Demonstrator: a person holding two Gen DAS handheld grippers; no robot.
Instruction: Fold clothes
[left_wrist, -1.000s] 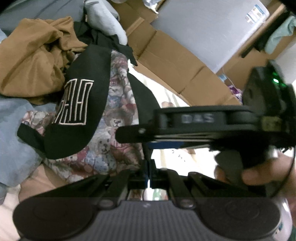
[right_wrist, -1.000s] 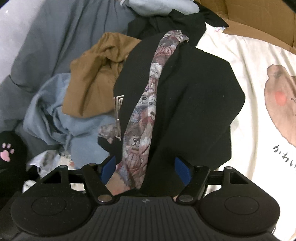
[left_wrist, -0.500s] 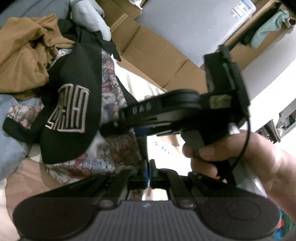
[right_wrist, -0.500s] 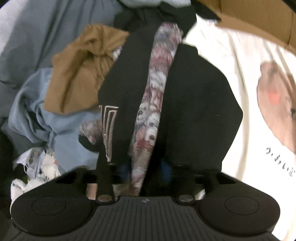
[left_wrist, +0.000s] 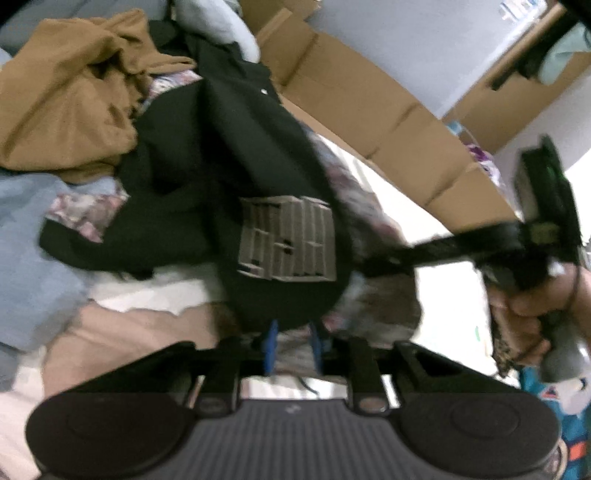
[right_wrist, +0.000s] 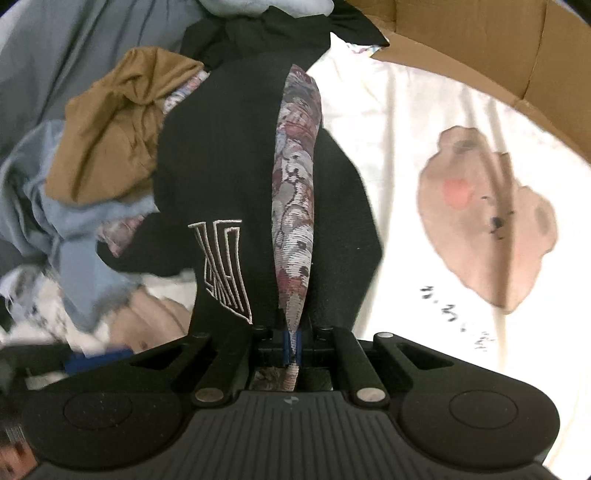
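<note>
Left claw (left_wrist: 291, 345) has released, right claw (right_wrist: 293, 345) now clenches the black garment (right_wrist: 229, 177), seemingly beside brown clothing (right_wrist: 110, 147).

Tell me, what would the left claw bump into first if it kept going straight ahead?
Probably the black garment with pale embroidered lettering, bunched right in front of the left claw. The picture is blurred, so depth is uncertain.

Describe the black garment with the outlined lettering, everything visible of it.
The black garment looks like soft knit with pale outlined letters stitched on it and a bear-print lining showing along its edge. It is bunched and lifted, draped against a tan garment and a light blue one. The right gripper is shut on the lining edge; the left gripper stands open at its lower hem.
</note>
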